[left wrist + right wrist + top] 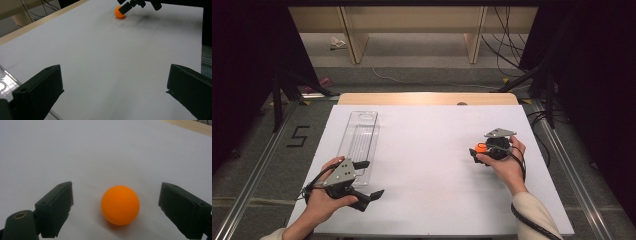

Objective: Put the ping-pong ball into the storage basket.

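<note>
Black two-jaw tongs (366, 181), grey three-cornered plates, black cables, cream sleeves.

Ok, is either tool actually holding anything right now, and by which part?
Nothing is held. The right tool sits open around the orange ball, jaws clear of both its sides. The left tool is open over the bare white table.

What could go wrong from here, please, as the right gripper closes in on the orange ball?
1. The ball lies loose on the smooth white table between the open jaws of the right gripper; uneven closing could send it rolling away.
2. The clear tray sits right beside the left gripper, which might knock it.
</note>
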Tool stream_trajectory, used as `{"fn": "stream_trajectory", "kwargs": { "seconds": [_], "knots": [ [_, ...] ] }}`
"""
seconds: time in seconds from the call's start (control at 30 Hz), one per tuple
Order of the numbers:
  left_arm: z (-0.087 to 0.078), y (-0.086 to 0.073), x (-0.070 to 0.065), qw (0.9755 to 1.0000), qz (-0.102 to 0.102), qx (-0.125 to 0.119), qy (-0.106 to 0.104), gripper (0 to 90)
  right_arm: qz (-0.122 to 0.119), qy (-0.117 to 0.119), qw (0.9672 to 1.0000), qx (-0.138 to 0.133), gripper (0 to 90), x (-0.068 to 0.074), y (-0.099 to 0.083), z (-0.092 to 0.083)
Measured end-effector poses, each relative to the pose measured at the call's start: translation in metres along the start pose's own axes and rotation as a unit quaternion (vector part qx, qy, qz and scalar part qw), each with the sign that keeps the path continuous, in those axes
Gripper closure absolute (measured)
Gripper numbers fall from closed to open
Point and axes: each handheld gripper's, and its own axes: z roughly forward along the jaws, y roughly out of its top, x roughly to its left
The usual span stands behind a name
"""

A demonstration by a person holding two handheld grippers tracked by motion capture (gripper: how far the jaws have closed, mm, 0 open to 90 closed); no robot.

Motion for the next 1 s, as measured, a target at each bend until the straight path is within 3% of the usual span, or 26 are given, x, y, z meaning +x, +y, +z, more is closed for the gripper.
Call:
{"fn": "stream_trajectory", "kwargs": {
  "seconds": [0.43, 1.0],
  "knots": [
    [0.0, 0.0, 0.0, 1.0, 0.0, 0.0, -0.001, 0.0, 0.004, -0.002, 0.9999, 0.015, 17.0, -0.003, -0.002, 0.009],
    [0.0, 0.0, 0.0, 1.0, 0.001, 0.0, -0.001, 0.0, 0.009, -0.001, 0.9996, 0.026, 29.1, -0.004, -0.003, 0.016]
  ]
}}
